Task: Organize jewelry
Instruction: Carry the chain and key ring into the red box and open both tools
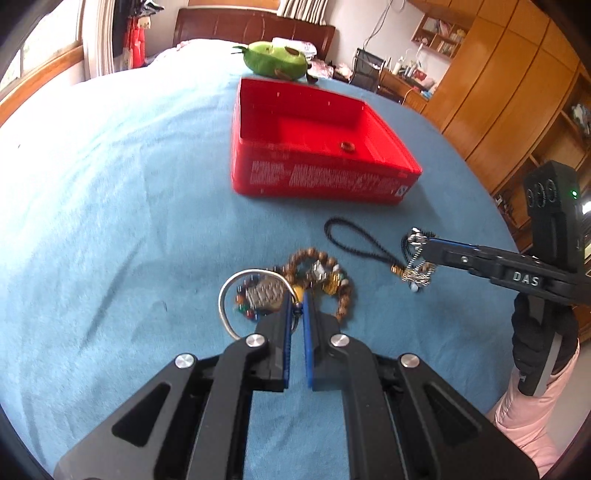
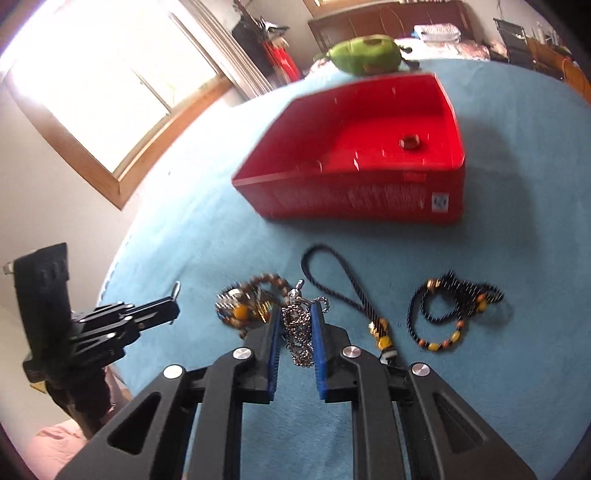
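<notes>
Nearest us, our left gripper (image 1: 296, 306) has its fingers nearly closed on a silver bangle (image 1: 236, 295), lifted just above the wooden bead bracelet (image 1: 325, 273). Our right gripper (image 2: 295, 314) pinches a silver chain (image 2: 301, 332) that hangs between its fingers. Beside the bracelet a black cord loop (image 2: 332, 277) lies on the blue bedspread (image 1: 110, 221), with a dark beaded bracelet (image 2: 450, 314) further right. Beyond the bracelet sits the red box (image 1: 314, 181), a small ring (image 1: 347, 146) inside. Behind the box we see a green plush toy (image 1: 277, 59), a wooden headboard (image 1: 255, 27), a window (image 2: 92, 92) and wardrobes (image 1: 517, 92).
</notes>
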### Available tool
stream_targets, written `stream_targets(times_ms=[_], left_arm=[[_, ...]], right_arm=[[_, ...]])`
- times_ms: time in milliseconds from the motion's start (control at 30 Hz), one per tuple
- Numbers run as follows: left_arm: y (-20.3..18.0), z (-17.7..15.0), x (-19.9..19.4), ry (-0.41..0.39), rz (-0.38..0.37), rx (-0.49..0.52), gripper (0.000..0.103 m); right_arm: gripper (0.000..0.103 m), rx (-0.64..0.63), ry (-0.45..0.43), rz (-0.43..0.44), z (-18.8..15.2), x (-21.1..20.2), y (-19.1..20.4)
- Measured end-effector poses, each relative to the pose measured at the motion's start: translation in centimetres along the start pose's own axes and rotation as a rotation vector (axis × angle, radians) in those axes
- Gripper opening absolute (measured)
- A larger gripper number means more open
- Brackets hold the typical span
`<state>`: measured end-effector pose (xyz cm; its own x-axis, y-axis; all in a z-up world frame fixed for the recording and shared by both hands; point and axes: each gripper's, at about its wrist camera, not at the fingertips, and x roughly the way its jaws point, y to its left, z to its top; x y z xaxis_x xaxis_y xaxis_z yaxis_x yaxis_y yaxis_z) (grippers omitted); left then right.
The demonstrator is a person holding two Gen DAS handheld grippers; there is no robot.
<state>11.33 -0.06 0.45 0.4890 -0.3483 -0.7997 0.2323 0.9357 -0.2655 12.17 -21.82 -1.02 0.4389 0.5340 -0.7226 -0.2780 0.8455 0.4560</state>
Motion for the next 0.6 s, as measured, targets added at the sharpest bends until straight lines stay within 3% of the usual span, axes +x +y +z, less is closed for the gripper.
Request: stream_targets(times_ms=[333, 600], left_arm=[[-0.9, 6.7, -0.8, -0.081, 0.035, 0.026, 0.004], [-1.5, 14.1, 2.7, -0.122, 0.045, 0.005, 0.004]], right_arm=[[0.016, 0.01, -0.12, -0.027, 6.1, -3.1, 0.0], [0.016, 0.063, -0.183, -0.097, 12.2, -0.6, -1.9]])
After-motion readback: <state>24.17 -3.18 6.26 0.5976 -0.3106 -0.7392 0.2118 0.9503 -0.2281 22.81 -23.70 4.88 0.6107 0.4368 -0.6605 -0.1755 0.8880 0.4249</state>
